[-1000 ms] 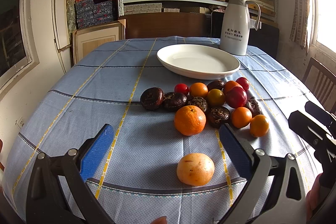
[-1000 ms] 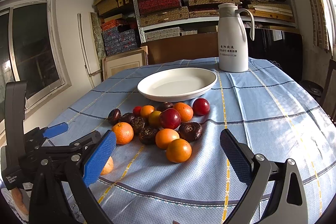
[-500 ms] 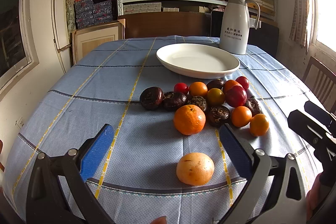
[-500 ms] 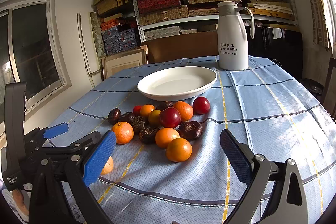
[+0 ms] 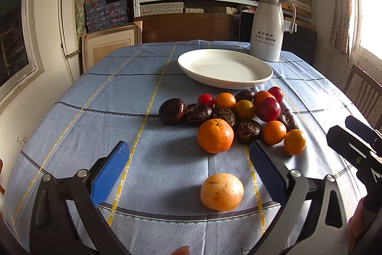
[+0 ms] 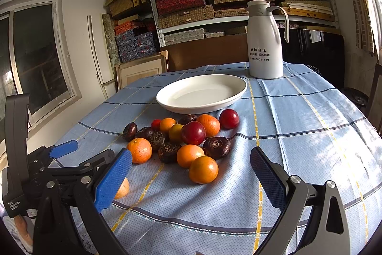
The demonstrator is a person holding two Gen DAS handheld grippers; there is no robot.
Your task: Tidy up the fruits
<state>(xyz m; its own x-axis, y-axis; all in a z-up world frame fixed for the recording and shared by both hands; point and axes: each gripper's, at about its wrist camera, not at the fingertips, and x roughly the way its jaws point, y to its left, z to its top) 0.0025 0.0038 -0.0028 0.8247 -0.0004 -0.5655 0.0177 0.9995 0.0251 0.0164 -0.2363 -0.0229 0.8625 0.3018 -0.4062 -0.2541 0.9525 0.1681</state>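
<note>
Nothing moved since earlier frames: both my grippers hold same low hover over desk (image 5: 100, 97). Left gripper (image 5: 189, 167) level, fingers spread wide, holding nothing, pale orange fruit (image 5: 222, 191) between them on cloth (untouched). Right gripper (image 6: 191, 176) fingers equally wide, empty. Fruit pile (image 6: 188, 135) just before white plate (image 6: 201, 93). Jug (image 6: 263, 44) reads "15850011139".

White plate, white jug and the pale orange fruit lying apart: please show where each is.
White plate (image 5: 262, 81), left wrist view, near rim.
White jug (image 6: 263, 44), right wrist view, body.
Pale orange fruit (image 5: 222, 191), left wrist view, middle.
</note>
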